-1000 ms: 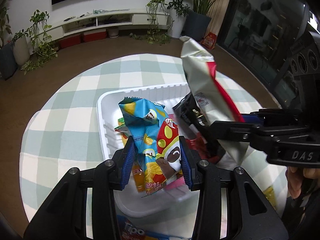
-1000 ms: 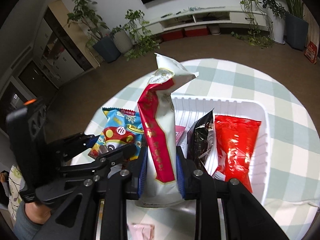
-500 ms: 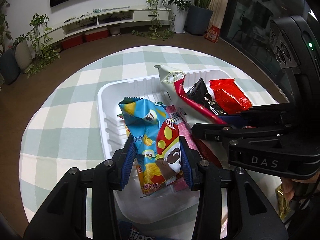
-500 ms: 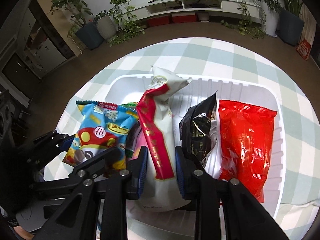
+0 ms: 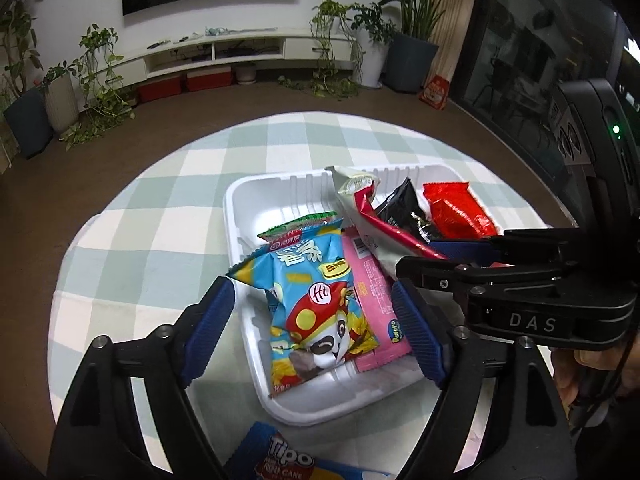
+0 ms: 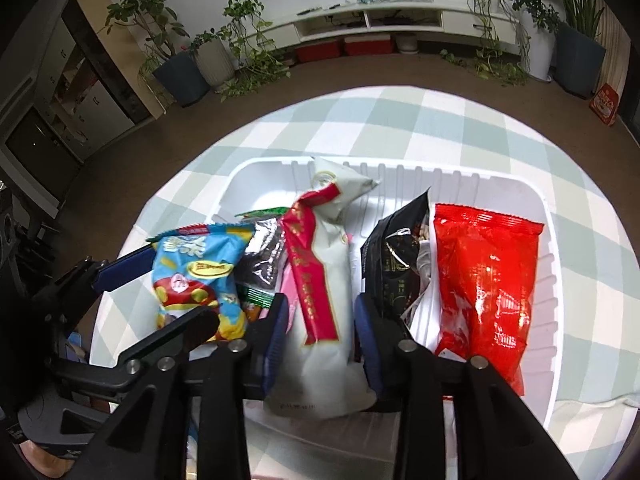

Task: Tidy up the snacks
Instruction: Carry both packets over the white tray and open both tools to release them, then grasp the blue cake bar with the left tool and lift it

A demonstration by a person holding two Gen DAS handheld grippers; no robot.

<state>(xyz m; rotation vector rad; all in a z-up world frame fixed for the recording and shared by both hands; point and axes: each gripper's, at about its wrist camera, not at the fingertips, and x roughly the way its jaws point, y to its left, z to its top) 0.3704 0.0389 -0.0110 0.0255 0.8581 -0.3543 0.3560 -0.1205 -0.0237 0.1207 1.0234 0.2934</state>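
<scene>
A white tray sits on the checked table. In it lie a blue panda snack bag, a pink packet, a white-and-red bag, a black bag and a red bag. My left gripper is open, its pads apart on either side of the blue bag. My right gripper is shut on the white-and-red bag, low inside the tray.
A blue Tipo box lies on the table at the near edge. The round table has a green-white checked cloth. Plants and a TV shelf stand far behind on the brown floor.
My left gripper opened and let go of the blue bag, which now lies flat in the tray. My right gripper lowered the white-and-red bag into the tray.
</scene>
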